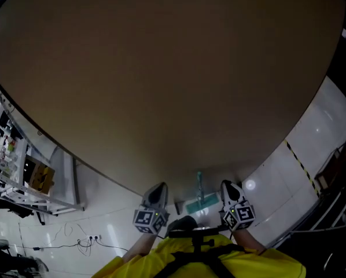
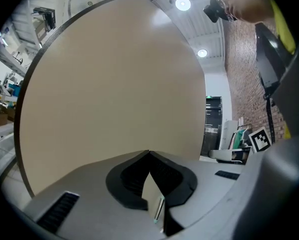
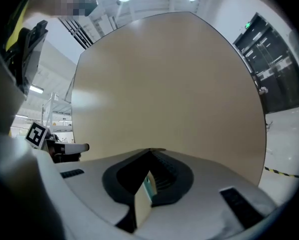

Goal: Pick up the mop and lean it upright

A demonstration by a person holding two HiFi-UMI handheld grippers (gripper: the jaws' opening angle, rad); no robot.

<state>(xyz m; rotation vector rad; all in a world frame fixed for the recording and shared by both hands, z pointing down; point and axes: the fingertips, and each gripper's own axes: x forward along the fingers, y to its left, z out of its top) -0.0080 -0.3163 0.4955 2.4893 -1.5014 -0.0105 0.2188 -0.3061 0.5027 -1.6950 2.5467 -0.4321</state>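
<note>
**Both tongs closed and empty, mop on the floor ahead**

From my feed, the left tongs [image 1: 158, 186] have their jaws pressed together with nothing between them. The right tongs [image 3: 150, 151] are the same: jaws closed tip to tip, holding nothing. Both point away from me toward the big round brown table [image 1: 161, 68], which fills most of every view.

In the head view the mop [image 1: 200, 201] sits on the white floor [image 1: 103, 213], between the two tongs and a little farther off. Its teal head lies near the table's edge and its teal handle runs away from me toward the table. I cannot tell whether the handle touches the table. Neither pair of tongs touches the mop.

A metal rack [image 1: 22, 172] stands at far left, with a cable [image 1: 83, 241] trailing on the floor near it.
</note>
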